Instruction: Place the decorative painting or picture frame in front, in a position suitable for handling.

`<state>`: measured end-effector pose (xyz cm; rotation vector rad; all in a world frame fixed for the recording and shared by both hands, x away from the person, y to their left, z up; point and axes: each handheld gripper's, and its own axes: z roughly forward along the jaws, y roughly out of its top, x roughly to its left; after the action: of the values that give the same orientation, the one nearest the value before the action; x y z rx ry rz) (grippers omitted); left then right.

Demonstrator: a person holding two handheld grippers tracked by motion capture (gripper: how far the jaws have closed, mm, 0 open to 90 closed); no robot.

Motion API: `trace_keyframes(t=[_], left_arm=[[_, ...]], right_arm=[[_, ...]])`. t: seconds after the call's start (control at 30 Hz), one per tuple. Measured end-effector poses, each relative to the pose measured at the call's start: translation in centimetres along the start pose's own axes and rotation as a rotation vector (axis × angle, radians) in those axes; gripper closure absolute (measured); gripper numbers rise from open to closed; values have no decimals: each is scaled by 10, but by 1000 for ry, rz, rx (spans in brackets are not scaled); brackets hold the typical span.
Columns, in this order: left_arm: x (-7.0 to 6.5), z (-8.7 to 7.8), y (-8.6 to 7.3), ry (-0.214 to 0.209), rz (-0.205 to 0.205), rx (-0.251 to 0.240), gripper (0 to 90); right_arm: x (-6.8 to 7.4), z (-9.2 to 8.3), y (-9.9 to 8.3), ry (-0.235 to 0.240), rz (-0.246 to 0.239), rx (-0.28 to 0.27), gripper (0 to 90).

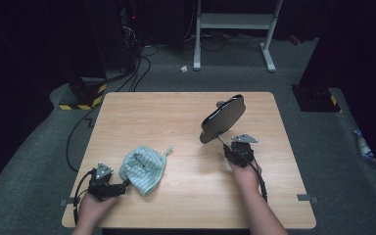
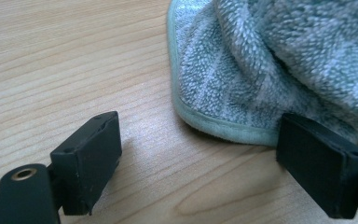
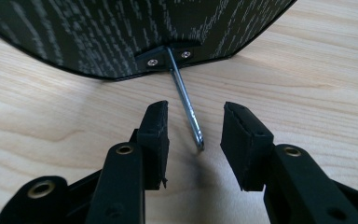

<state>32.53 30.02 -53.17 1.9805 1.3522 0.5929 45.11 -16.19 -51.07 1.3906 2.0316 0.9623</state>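
Observation:
A crumpled pale green striped towel (image 1: pixel 144 169) lies on the wooden table (image 1: pixel 166 117) at the front left. My left gripper (image 1: pixel 124 186) rests just left of it, open, with the towel's hem (image 2: pixel 223 128) lying between and beyond its jaws (image 2: pixel 200 154), untouched. A black oval panel (image 1: pixel 223 118) stands tilted right of centre on a thin metal rod (image 1: pixel 222 139). In the right gripper view the rod (image 3: pixel 186 102) comes down from the panel (image 3: pixel 121 32) into the gap of my right gripper (image 3: pixel 193 126). Its pads stand apart from the rod on both sides.
Beyond the table's far edge, a white metal stand (image 1: pixel 235 22) sits on grey carpet. Black cables (image 1: pixel 137 73) run across the floor at the back left, near a yellow-and-black striped base (image 1: pixel 81 100). Bare wood lies between the towel and the panel.

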Motion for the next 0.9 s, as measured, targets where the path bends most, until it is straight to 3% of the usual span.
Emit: trace_keyframes(t=[0.3, 0.5, 0.83, 0.9], left_arm=[[0, 0, 0, -2, -2, -2, 148], [0, 0, 0, -2, -2, -2, 149], [0, 0, 0, -2, -3, 0, 151], [0, 0, 0, -1, -3, -1, 151]], right_arm=[[-6, 17, 5, -11, 23, 68, 700], [-5, 20, 2, -16, 6, 76, 761], [-7, 20, 3, -21, 5, 79, 765], [-11, 20, 3, -28, 23, 76, 743]])
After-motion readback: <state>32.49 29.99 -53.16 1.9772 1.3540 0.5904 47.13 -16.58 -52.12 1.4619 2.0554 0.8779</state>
